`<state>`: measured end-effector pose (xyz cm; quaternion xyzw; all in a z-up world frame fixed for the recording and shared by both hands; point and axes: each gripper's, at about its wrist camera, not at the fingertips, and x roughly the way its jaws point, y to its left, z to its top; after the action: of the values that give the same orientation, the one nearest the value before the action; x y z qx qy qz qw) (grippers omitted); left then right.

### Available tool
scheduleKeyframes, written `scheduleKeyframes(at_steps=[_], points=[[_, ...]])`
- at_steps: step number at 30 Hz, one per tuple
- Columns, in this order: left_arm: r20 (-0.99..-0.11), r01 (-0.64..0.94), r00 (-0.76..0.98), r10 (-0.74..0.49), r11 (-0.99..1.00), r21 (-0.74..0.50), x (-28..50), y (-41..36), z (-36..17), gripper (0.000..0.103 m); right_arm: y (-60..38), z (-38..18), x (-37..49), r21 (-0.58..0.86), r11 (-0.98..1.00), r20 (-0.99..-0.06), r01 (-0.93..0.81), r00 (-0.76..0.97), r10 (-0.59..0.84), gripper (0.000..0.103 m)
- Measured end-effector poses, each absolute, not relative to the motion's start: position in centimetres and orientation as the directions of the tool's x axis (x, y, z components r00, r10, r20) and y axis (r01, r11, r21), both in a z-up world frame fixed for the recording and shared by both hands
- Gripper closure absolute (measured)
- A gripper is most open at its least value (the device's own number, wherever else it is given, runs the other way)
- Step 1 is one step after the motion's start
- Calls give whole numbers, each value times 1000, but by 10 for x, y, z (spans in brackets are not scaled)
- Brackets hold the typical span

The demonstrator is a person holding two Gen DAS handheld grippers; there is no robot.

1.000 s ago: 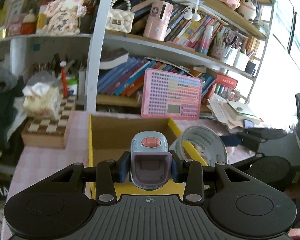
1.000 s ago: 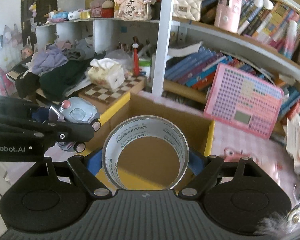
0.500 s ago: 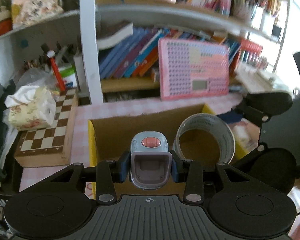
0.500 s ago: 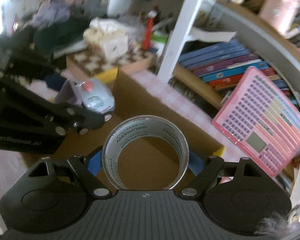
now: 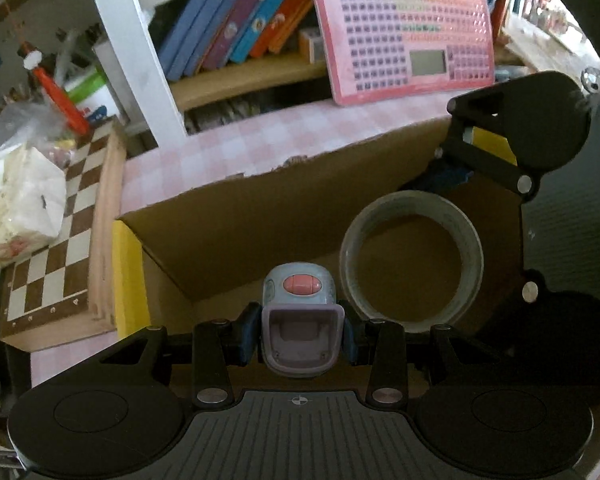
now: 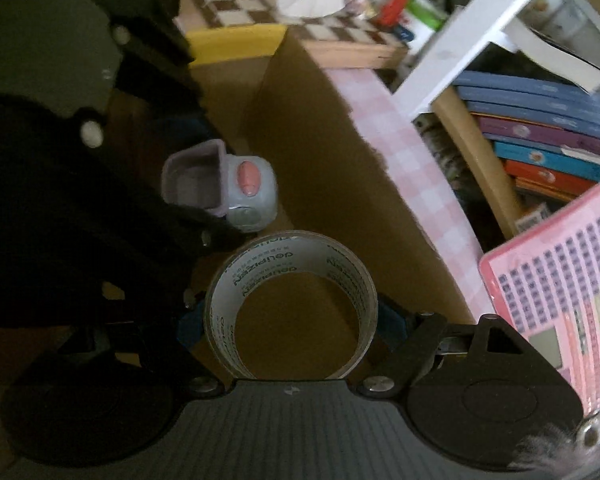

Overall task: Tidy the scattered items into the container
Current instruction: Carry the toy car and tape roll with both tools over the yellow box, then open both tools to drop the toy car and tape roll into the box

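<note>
Left wrist: left gripper [image 5: 300, 334] clamps toy [image 5: 299, 318], right gripper [image 6: 290, 318] clamps tape [image 6: 290, 304], both directly over box [image 5: 260, 216] floor.

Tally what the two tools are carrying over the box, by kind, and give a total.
Tape roll, in the right tool: 1
Small grey toy with a pink button, in the left tool: 1
Total: 2, both held over the open cardboard box, neither released yet.
</note>
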<state>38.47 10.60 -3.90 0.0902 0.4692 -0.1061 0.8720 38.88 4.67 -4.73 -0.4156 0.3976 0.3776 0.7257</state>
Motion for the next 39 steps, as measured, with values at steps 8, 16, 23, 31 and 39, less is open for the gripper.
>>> scheduleKeyframes(at_steps=[8,16,23,31,39], points=[[-850,269,520,-86,961,67,389,103,-45,64,48,-57,392,-270,354,-907,-895,360,219,19],[-863,263,497,-92,964,49,391,104,-46,63,50,-60,393,-273,358,-906,-893,364,215,19],[-844,235,527,-102,972,29,385,108,-35,56,47,-49,391,-276,389,-890,-879,386,242,17],[-793,234,598,-121,972,28,362,113,-5,49,36,-17,370,-266,434,-856,-861,418,305,18],[-678,235,718,-161,972,18,308,114,45,35,8,45,328,-251,522,-771,-815,494,401,17]])
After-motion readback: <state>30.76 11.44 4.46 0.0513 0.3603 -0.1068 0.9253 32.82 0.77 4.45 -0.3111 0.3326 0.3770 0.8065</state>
